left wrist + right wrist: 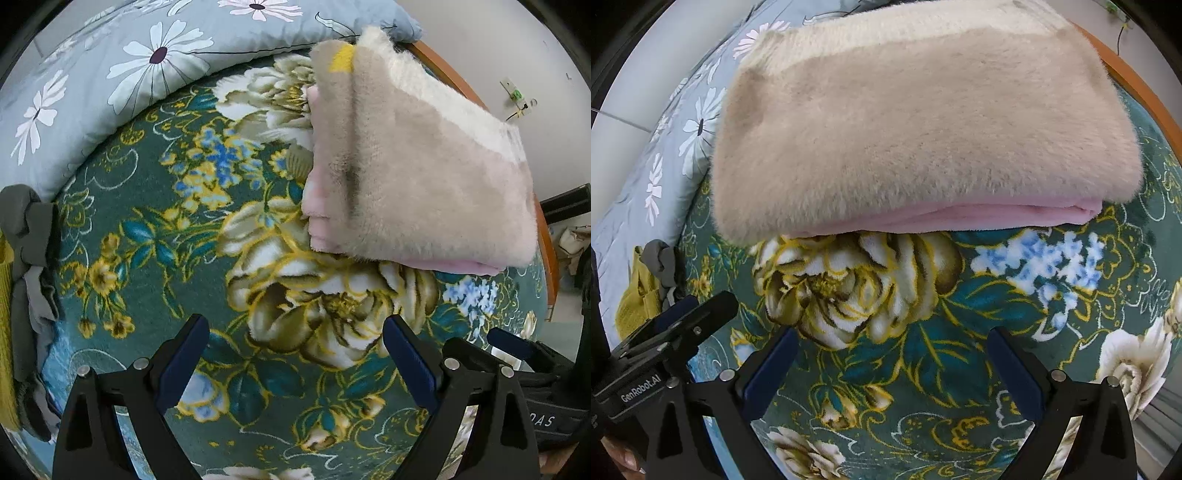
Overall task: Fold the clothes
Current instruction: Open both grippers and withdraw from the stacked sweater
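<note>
A folded beige fleece garment (413,166) with a pink lining lies flat on the green floral blanket (236,236). In the right wrist view the same folded garment (916,133) fills the upper half, its pink edge facing me. My left gripper (295,332) hovers over the blanket below the garment, jaws wide open with nothing between them. My right gripper (894,343) is open too, empty, just in front of the garment's pink edge. Each gripper shows at the edge of the other's view.
A grey-blue daisy-print quilt (110,74) lies at the upper left. Grey and mustard clothes (26,288) are heaped at the left edge. An orange wooden bed rail (458,81) runs behind the garment, with a white wall beyond.
</note>
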A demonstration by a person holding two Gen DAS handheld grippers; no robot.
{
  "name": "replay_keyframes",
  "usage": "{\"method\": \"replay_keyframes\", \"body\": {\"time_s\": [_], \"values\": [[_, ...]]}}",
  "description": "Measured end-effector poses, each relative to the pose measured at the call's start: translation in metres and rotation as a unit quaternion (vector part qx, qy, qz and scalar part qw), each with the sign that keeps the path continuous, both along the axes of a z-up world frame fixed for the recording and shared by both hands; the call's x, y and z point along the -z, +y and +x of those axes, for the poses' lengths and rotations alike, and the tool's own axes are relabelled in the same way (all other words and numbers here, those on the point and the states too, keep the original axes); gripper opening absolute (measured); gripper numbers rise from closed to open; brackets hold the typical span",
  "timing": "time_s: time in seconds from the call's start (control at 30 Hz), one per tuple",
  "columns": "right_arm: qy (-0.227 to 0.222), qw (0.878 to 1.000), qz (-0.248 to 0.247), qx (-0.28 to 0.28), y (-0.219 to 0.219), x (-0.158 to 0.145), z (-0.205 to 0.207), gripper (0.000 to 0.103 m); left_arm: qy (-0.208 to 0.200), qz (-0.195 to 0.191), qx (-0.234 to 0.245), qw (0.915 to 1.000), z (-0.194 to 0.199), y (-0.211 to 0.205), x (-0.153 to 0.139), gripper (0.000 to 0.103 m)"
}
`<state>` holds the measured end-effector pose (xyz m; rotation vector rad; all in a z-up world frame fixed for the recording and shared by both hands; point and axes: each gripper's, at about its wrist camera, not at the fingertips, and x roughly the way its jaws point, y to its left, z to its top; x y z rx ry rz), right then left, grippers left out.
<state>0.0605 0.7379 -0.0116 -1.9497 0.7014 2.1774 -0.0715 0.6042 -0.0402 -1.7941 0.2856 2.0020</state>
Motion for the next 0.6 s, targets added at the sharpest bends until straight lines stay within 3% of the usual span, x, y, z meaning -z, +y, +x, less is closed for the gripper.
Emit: {"method": "replay_keyframes", "body": {"time_s": [0.6], "values": [[0.008, 1.0, -0.005, -0.003, 0.004, 0.001, -0.001, 0.103, 0.006, -0.007, 0.003, 0.9999, -0.005, 0.012, -0.001, 0.095]]}}
